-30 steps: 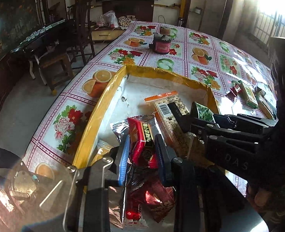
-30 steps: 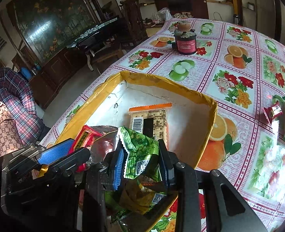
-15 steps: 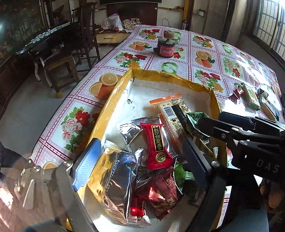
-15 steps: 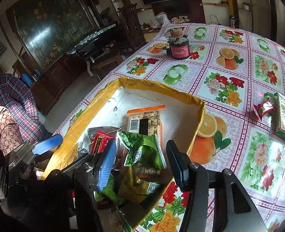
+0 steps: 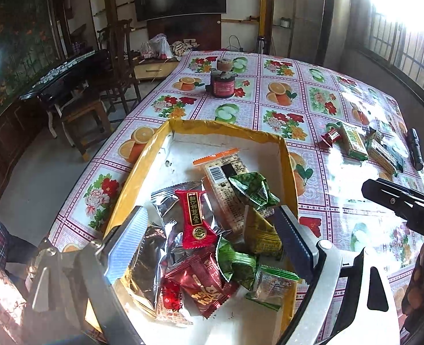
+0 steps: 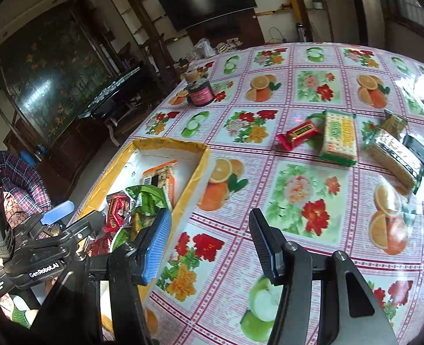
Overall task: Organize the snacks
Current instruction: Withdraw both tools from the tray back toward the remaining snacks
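So, quick rundown of how things sat:

Left gripper: jaws were opening and already stood wide, hovering over the near end of the box with nothing pinched between them.

Right gripper: about half spread, nothing in it, hanging over bare tablecloth just to the right of the box.

Box: yellow-rimmed, white inside, sitting on the fruit-and-flower cloth.

Snacks in box: a messy pile at the near end. The red packet lay on top of silver foil wrappers, green packets were beside it, and a long barcode cracker pack lay flat further in.

Snacks still out: a red candy, a green cracker pack just beside it, and a clear-wrapped bar a bit further right, all well apart from the box.

Jar: dark with a pink label, at the far side of the table.

Person: plaid sleeve visible at the left edge.
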